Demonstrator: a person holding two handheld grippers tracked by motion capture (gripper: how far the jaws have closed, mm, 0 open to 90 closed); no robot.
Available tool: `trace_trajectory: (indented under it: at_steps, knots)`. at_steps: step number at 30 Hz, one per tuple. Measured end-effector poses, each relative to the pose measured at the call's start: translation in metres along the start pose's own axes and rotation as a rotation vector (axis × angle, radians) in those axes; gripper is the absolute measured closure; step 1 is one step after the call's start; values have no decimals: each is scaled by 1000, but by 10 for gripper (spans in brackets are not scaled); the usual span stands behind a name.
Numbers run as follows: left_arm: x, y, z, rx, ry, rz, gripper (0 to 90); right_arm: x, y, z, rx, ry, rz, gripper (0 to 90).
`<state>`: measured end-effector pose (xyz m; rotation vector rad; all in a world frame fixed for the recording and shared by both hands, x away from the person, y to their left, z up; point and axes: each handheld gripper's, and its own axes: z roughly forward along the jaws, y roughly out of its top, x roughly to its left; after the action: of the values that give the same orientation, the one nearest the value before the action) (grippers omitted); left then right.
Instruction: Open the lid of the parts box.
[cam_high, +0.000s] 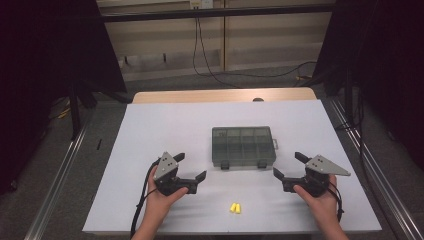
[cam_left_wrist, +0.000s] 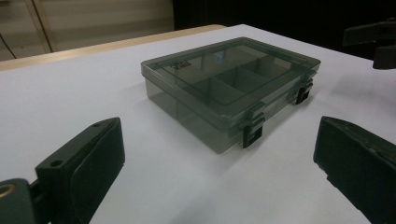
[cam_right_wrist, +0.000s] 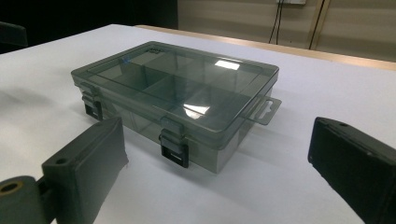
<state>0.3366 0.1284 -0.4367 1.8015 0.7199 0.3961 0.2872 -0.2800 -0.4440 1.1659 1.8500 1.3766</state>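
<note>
A smoky grey see-through compartment box (cam_high: 243, 146) lies on the white table with its lid down and two dark latches facing the person. My left gripper (cam_high: 191, 166) rests near the box's front left corner, open and holding nothing. My right gripper (cam_high: 288, 165) sits at the front right corner, also open and holding nothing. Both point inward at the box without touching it. In the left gripper view the box (cam_left_wrist: 231, 84) stands just beyond the left gripper (cam_left_wrist: 219, 144). In the right gripper view the box (cam_right_wrist: 177, 88) lies ahead of the right gripper (cam_right_wrist: 217, 144).
Two small yellow pieces (cam_high: 235, 207) lie close together near the table's front edge, between the hands. The white table top (cam_high: 165, 125) has bare room to the left, right and behind the box. Dark curtains and stands flank the table.
</note>
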Motion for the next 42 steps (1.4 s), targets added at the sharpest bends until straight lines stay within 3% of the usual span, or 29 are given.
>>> trace_trajectory:
  at_steps: [9, 13, 18, 42]
  knots:
    - [-1, 2, 10, 8, -1, -6, 18, -5, 1, 1, 10, -5, 31, 39]
    - [-2, 5, 17, 10, -8, -3, 18, -4, 4, 1, 9, -6, 6, 39]
    - [-2, 5, 25, 14, 1, -26, 23, -6, 9, 3, -4, -4, 22, 40]
    - [-2, 14, 49, 41, -13, -14, 27, -9, 11, 15, 31, 6, -4, 42]
